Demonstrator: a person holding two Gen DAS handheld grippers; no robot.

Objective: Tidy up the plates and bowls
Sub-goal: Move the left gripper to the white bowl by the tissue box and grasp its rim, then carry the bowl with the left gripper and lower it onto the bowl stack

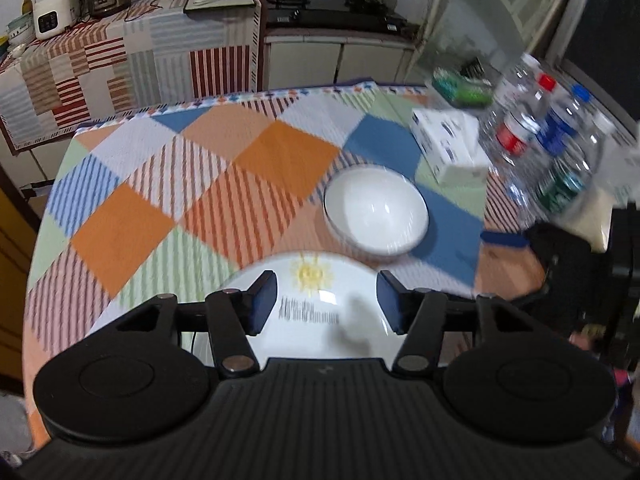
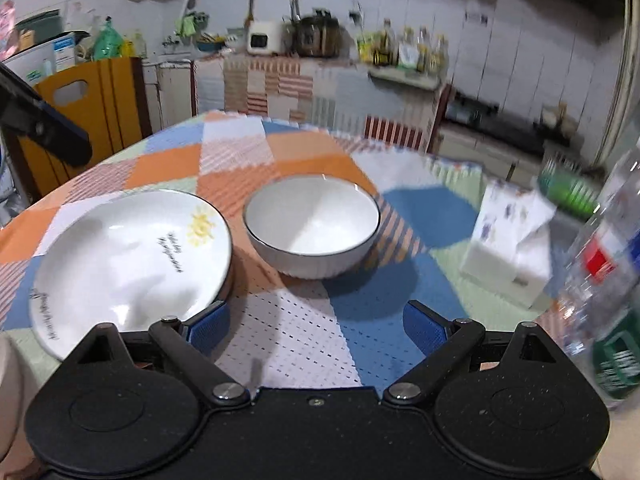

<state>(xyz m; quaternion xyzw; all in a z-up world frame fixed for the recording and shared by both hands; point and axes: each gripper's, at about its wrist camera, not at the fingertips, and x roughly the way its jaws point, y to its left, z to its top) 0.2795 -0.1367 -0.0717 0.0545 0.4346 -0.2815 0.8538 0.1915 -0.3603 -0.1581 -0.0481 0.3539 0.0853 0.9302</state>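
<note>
Kitchen scene, round bench (image 2: pixel 168 168) under a patchwork checked cloth, striped counter with cookers along the far wall. Left to right in the right wrist view: the left tool's finger pokes in at the far left edge, then the white plate (image 2: pixel 132 264) with a yellow sun print and dark lettering, lying flat on the bench at near left. Just beside it to the right, not touching, sits the white bowl (image 2: pixel 312 226), dark rim, upright, nothing visible inside. Further right a white tissue box (image 2: pixel 508 240), then plastic bottles (image 2: pixel 600 264) at the right edge, blurred.

Right tool (image 2: pixel 316 326) hangs low over the cloth near the bowl, jaws spread wide, nothing between them.

Left wrist view: left tool (image 1: pixel 326 302) sits over the plate (image 1: pixel 320 320), jaws apart, holding nothing; whether the pads touch the plate cannot be told. Bowl (image 1: pixel 376 214) lies just beyond, tissue box (image 1: pixel 448 144) and bottles (image 1: pixel 548 140) far right.
</note>
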